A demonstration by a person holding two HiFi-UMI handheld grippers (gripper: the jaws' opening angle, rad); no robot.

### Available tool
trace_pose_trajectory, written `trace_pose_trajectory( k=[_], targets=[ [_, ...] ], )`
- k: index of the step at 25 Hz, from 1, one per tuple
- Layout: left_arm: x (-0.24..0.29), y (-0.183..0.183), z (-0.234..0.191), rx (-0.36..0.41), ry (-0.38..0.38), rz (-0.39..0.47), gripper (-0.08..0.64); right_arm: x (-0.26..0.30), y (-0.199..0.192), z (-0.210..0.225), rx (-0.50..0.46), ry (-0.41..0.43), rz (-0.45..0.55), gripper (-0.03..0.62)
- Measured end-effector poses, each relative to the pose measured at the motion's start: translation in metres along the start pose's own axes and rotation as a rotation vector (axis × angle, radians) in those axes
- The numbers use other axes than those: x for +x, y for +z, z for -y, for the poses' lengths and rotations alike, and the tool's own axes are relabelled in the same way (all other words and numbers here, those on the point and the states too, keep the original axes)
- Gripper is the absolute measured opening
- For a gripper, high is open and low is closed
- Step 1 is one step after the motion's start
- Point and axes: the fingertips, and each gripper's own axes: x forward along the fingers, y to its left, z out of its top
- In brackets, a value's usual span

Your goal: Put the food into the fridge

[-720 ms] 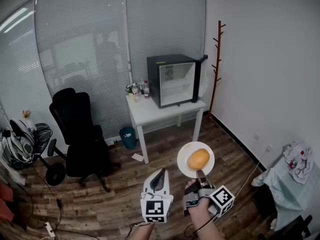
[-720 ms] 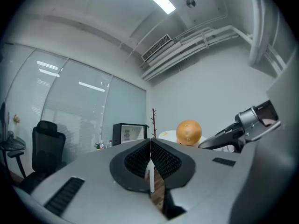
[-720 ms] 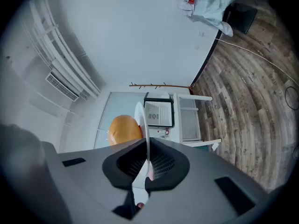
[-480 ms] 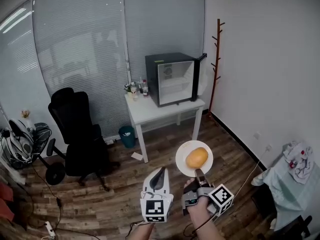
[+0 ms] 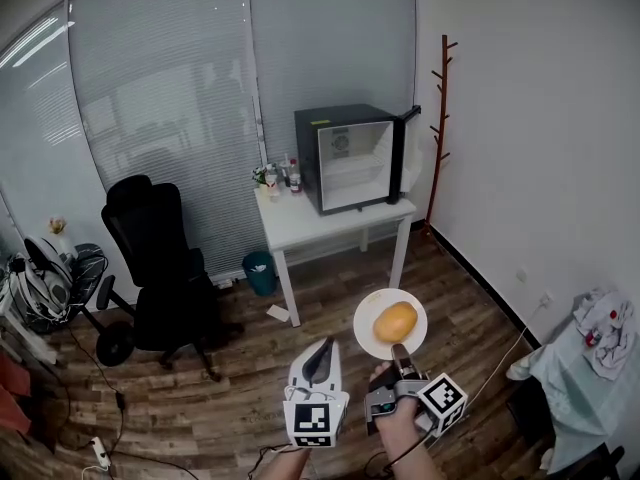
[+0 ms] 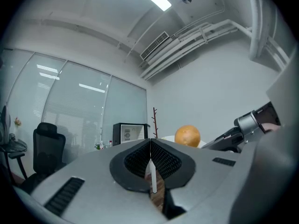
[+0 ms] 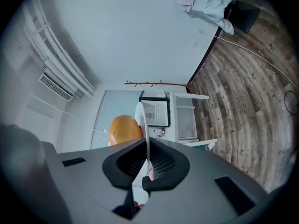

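My right gripper (image 5: 399,350) is shut on the near rim of a white plate (image 5: 369,309). An orange-brown round piece of food (image 5: 396,321) lies on the plate, held level above the wooden floor. In the right gripper view the plate (image 7: 142,118) runs edge-on between the closed jaws (image 7: 147,149), with the food (image 7: 124,129) to its left. My left gripper (image 5: 320,350) is shut and empty, just left of the plate; its tips (image 6: 150,143) meet. The black mini fridge (image 5: 355,158) stands open on a white table (image 5: 300,223) across the room, with an empty white interior.
Small bottles (image 5: 273,180) stand on the table left of the fridge. A black office chair (image 5: 160,258) is at the left and a teal bin (image 5: 259,271) under the table. A wooden coat stand (image 5: 440,118) is by the right wall, and a cloth-covered stand (image 5: 585,353) at the lower right.
The head view has shifted slightly. Both grippers and the plate with the food keep nearly the same place and pose.
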Motion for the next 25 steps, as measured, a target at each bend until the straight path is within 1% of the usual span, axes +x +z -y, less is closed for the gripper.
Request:
trace_pose_trajectory(
  k=[7,11,14,19,25],
  targets=[
    [0.02,-0.003,0.015,0.014,0.017,0.0,0.026,0.013,0.023,0.004,-0.011,0.012,-0.025,0.032],
    [0.037,-0.007,0.02,0.012,0.011,-0.003,0.026,0.025,0.033,0.008,-0.006,0.003,-0.024,0.032],
    [0.054,-0.012,0.016,0.007,0.004,0.002,0.026,0.042,0.037,0.01,-0.019,0.001,-0.023,0.032],
    [0.093,-0.022,-0.006,-0.01,-0.003,0.007,0.026,0.083,0.039,0.013,-0.036,-0.014,-0.018,0.032],
    [0.154,-0.025,-0.062,-0.019,-0.008,0.021,0.026,0.166,0.021,0.0,-0.064,-0.014,-0.021,0.032]
  ],
)
